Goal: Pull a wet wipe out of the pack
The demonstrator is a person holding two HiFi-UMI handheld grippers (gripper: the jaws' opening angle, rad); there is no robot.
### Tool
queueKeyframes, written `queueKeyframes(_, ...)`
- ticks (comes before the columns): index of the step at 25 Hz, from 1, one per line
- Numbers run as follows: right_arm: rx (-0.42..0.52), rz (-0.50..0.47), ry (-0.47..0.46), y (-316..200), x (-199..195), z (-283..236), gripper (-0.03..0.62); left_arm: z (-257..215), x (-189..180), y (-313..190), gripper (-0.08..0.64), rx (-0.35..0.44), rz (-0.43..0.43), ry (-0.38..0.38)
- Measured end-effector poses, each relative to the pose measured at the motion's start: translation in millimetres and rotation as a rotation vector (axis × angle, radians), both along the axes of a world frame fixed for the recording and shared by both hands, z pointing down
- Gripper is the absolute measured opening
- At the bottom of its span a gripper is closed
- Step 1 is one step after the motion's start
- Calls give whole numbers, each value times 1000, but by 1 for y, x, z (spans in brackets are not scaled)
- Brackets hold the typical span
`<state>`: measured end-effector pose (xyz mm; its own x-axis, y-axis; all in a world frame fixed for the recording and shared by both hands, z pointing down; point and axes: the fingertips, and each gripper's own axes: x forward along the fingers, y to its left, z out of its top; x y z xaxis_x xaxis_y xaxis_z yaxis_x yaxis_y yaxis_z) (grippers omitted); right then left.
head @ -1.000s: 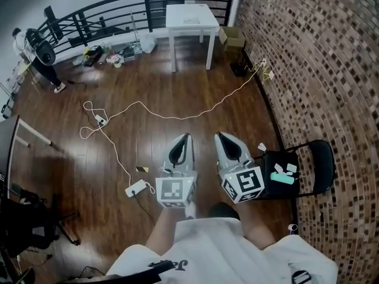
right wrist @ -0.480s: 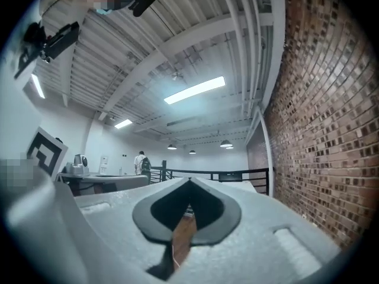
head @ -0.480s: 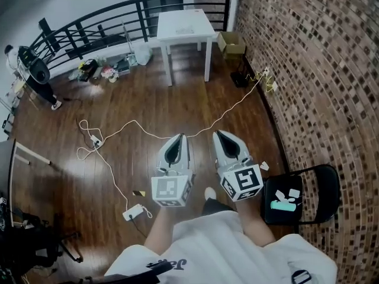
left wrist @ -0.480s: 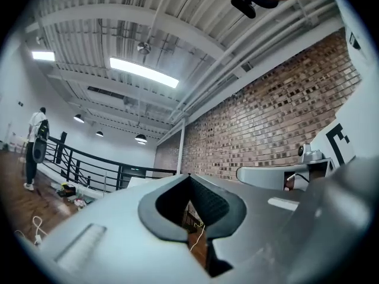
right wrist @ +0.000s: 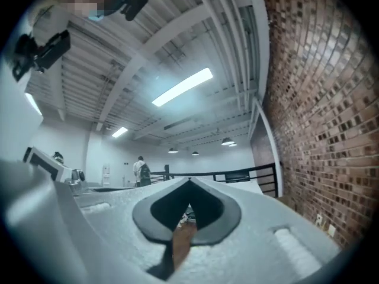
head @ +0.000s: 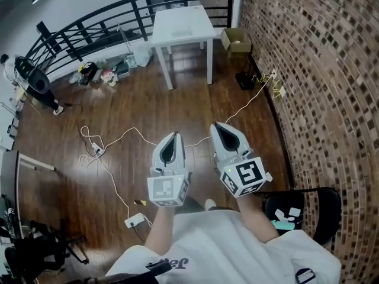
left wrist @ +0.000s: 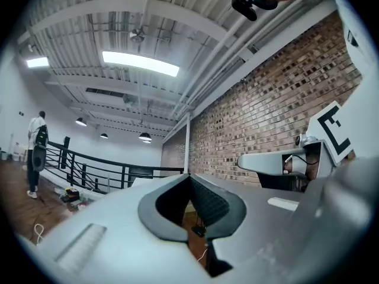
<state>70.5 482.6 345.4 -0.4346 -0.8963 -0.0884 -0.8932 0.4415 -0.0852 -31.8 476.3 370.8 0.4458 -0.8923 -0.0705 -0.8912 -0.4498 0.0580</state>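
Both left gripper (head: 175, 134) and right gripper (head: 217, 125) are closed, empty

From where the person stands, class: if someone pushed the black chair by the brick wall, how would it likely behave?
The black chair looks light: thin tube frame, slim seat, so it would probably shift easily. On the glossy wooden floor it may slide rather than tip. The small items on its seat could slip off.

Bright ceiling strip lights (left wrist: 140, 63) glare on the glossy wood floor (head: 118, 117); fisheye edges bend and darken.
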Motion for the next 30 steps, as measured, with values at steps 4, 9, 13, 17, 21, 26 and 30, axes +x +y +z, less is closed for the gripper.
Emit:
queueKeyframes(4, 7, -86, 31, -46, -27, 12, -14, 12, -1, -49, 15, -5, -22, -24)
queueKeyframes(9, -59, -64, 51, -137, -35, 44, -14, 26, -12, -140, 15, -3, -10, -16)
queueKeyframes(13, -59, -59, 98, -234, -54, 42, -12, 17, -37, -243, 15, 22, -30, 31)
queueKeyframes(17, -20, -44, 141, -330, -91, 16, -12, -5, -76, -338, 15, 45, -24, 36)
queueKeyframes(21, -24, -86, 144, -399, -138, 14, -12, -1, -114, -407, 15, -30, -25, 98)
queueKeyframes(26, -86, -145, 160, -458, -166, 39, -12, 19, -133, -468, 15, -113, -64, 114)
queueKeyframes(30, -107, -143, 142, -529, -167, 51, -12, 34, -148, -530, 15, -125, -84, 103)
